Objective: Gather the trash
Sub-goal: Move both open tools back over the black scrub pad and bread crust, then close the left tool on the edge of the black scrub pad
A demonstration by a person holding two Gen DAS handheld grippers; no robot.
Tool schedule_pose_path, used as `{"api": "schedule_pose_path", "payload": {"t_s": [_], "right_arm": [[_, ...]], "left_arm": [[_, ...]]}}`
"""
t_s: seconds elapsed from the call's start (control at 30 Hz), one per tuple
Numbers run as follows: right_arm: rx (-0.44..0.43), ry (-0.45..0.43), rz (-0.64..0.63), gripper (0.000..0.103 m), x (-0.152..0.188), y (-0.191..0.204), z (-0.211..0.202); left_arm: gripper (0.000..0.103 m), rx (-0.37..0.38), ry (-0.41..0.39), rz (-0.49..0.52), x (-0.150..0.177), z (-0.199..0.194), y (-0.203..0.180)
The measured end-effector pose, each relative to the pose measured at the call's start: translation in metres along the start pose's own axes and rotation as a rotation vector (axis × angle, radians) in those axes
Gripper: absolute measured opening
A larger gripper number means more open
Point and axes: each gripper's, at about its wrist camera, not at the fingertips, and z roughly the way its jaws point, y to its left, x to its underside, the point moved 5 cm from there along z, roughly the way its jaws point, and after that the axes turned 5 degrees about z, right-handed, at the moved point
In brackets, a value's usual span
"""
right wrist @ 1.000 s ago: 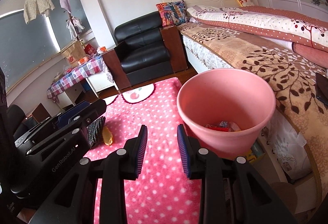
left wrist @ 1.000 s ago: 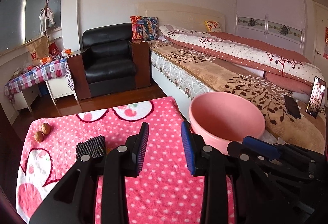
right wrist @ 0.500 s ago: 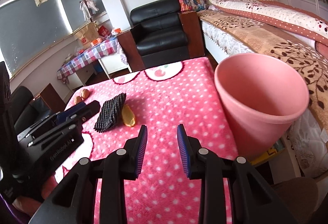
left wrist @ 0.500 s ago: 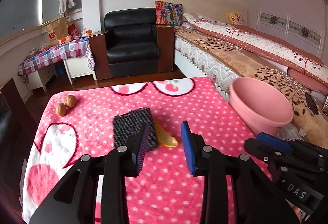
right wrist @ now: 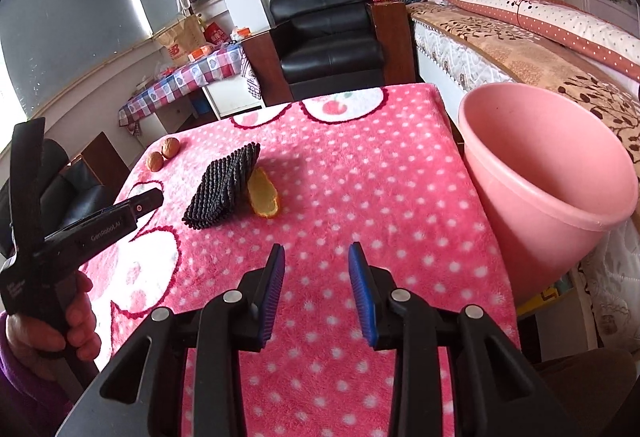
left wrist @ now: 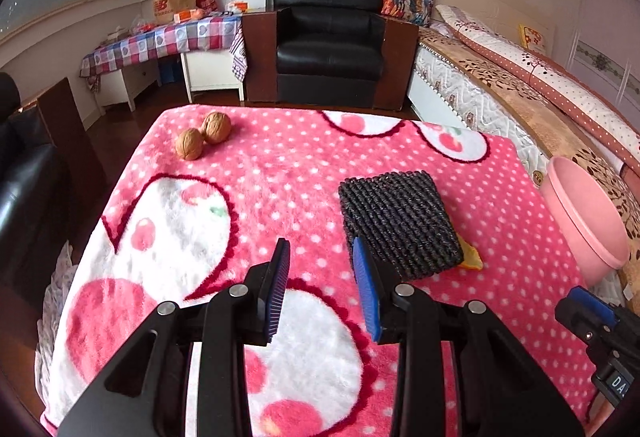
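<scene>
Left tongs (left wrist: 320, 257): wide apart, nothing between them, over the counter just beside the black woven square mat (left wrist: 400, 223).
Right tongs (right wrist: 316, 261): opening, nothing between them, above the pink dotted fuzzy blanket (right wrist: 360, 177) on the counter.
Trash: a yellow peel piece (right wrist: 263, 193) lies on the blanket, touching the mat and partly under its edge.
Nuts: 2 brown walnuts (left wrist: 204, 135) sit together near the far left corner.
Bin: the round pink plastic bucket (right wrist: 552, 173) stands beside the counter's right edge, next to the bed (right wrist: 520, 41).

Evenly bright with daylight from the windows (right wrist: 60, 33) at left; soft shadows under the mat (right wrist: 224, 185). Sharp throughout, bowed heavily at the edges, black in the corners.
</scene>
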Motion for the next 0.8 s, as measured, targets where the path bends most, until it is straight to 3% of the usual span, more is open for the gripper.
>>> {"api": "schedule_pose_path", "payload": {"t_s": [0.17,0.47,0.6,0.67,0.8], "right_arm": [[-0.004,0.019,0.004,0.033,0.006,-0.004,0.007],[-0.018,0.033,0.034,0.033,0.007,-0.009,0.012],[-0.022,0.047,0.025,0.033,0.007,-0.008,0.014],[-0.028,0.054,0.023,0.034,0.006,-0.006,0.016],[-0.033,0.052,0.005,0.034,0.0,0.001,0.018]], "left_arm": [[0.033,0.04,0.038,-0.043,-0.003,0.012,-0.002],[0.033,0.048,0.104,0.017,0.001,0.036,-0.026],[0.033,0.085,0.094,0.042,0.005,0.037,-0.036],[0.017,0.088,0.082,0.061,0.007,0.035,-0.039],[0.01,0.078,0.063,0.055,0.007,0.03,-0.036]]}}
